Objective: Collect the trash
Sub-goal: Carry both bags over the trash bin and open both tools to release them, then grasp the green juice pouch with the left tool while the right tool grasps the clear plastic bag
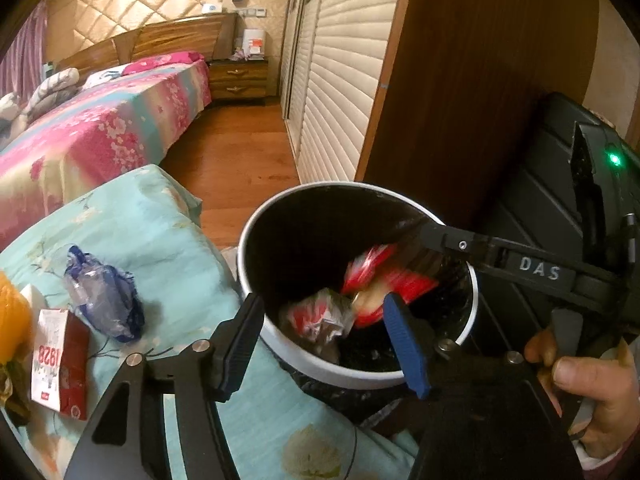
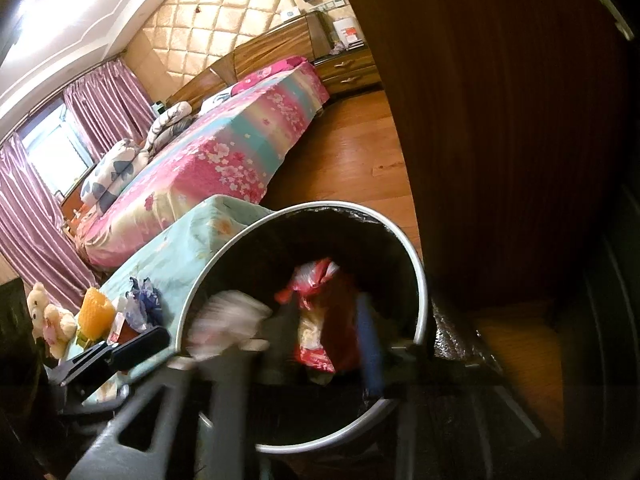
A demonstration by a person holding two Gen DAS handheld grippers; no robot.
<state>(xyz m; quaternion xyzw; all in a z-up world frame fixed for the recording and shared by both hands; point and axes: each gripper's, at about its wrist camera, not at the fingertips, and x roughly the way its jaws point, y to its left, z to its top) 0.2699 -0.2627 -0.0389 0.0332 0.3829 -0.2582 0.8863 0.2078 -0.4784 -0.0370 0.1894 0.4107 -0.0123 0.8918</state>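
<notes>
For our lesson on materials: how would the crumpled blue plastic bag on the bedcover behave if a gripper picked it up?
The plastic bag looks thin and crinkled, so probably floppy and very light. Its glossy film may slip between fingers. It shouldn't roll.

Warm dim light, fisheye warp, right-wrist motion blur

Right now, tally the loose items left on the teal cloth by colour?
Blue and clear: 1, crumpled plastic bag
Red and white: 1, "1928" packet
Orange: 1, orange object at the frame edge, kind unclear
Total: 3 on the teal cloth
</notes>
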